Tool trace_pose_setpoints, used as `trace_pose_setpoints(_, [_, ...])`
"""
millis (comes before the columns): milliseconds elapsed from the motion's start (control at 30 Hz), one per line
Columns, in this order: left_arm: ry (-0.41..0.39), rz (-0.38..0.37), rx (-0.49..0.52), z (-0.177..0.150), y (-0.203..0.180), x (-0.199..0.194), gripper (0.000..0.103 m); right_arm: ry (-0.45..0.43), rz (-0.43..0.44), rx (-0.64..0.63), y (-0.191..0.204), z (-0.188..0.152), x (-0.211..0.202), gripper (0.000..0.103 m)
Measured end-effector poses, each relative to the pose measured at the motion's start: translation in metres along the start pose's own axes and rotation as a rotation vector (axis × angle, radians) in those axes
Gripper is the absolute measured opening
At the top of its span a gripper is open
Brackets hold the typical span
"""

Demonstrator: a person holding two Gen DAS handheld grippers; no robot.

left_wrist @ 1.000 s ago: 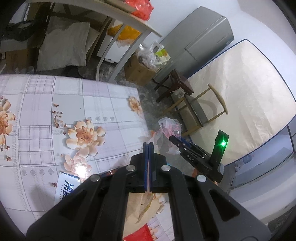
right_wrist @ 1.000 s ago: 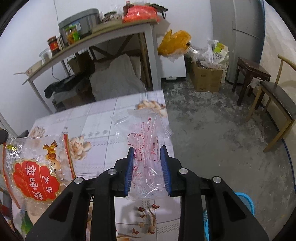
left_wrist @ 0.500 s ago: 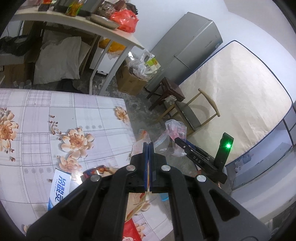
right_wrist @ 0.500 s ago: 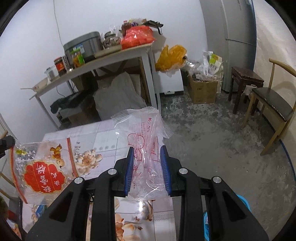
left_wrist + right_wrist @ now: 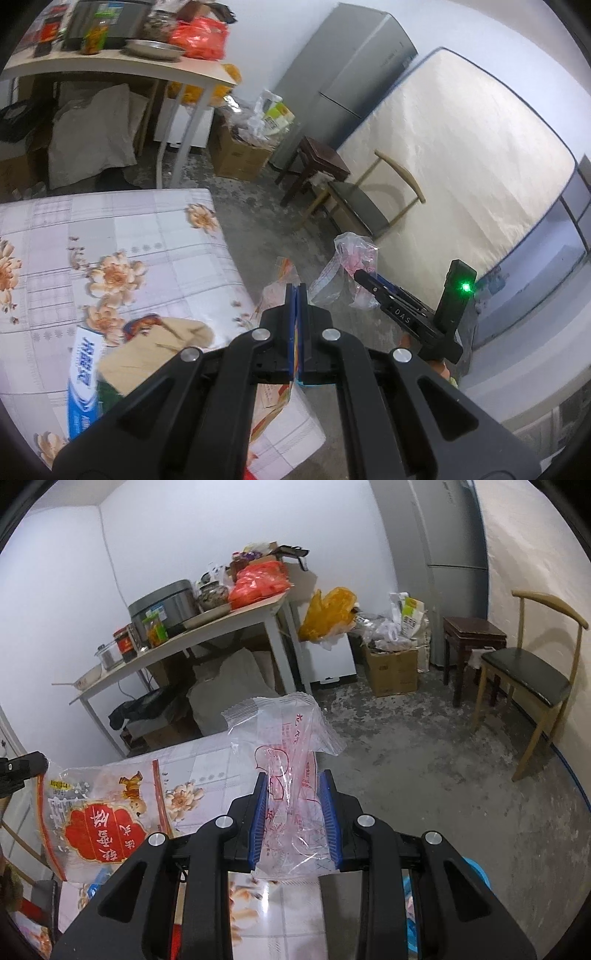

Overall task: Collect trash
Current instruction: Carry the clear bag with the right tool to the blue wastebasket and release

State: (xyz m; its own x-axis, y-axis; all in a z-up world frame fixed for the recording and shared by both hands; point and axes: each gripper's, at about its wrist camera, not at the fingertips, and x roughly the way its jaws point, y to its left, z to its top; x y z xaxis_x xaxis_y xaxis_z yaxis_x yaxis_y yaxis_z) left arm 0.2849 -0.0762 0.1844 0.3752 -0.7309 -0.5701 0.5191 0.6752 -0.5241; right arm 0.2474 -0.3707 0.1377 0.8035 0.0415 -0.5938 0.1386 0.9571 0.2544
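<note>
Two claws grip trash above the floral tabletop (image 5: 155, 236): left claw (image 5: 297, 295) clamps a printed snack bag (image 5: 96, 819); right claw (image 5: 293, 805) clamps a clear wrapper (image 5: 288, 738).

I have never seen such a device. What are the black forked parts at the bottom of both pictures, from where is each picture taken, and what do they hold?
No robot arm is here: a person carries a two-finger gripper in each hand, each with a wide-angle camera looking along its fingers. One picture comes from the left gripper, shut on a large snack bag with a red label. The other comes from the right gripper, shut on a crumpled clear wrapper with red print. Below is a table with a flowered cloth. On it lie a blue and white box and a tan packet.
</note>
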Motion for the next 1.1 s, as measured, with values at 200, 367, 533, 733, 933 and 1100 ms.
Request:
trace_pose_setpoints(200, [0.077, -0.043, 0.050, -0.010, -0.045, 0.049, 0.000, 0.007, -0.039, 0.087, -0.061, -0.020, -0.022, 0.028])
trace_pose_setpoints(367, [0.187, -0.078, 0.107, -0.028, -0.087, 0.121, 0.000, 0.043, -0.091, 0.191, -0.129, -0.049, -0.030, 0.028])
trace_pose_setpoints(533, [0.296, -0.088, 0.134, -0.050, -0.114, 0.196, 0.000, 0.105, -0.157, 0.284, -0.192, -0.086, -0.021, 0.028])
trace_pose_setpoints(733, [0.426, -0.061, 0.114, -0.080, -0.129, 0.297, 0.000, 0.193, -0.224, 0.382, -0.254, -0.126, 0.008, 0.028])
trace_pose_setpoints(933, [0.527, -0.040, 0.018, -0.097, -0.129, 0.380, 0.004, 0.257, -0.286, 0.473, -0.299, -0.153, 0.045, 0.039])
trace_pose_setpoints(1100, [0.606, 0.040, -0.138, -0.118, -0.103, 0.422, 0.024, 0.327, -0.265, 0.569, -0.326, -0.183, 0.082, 0.050])
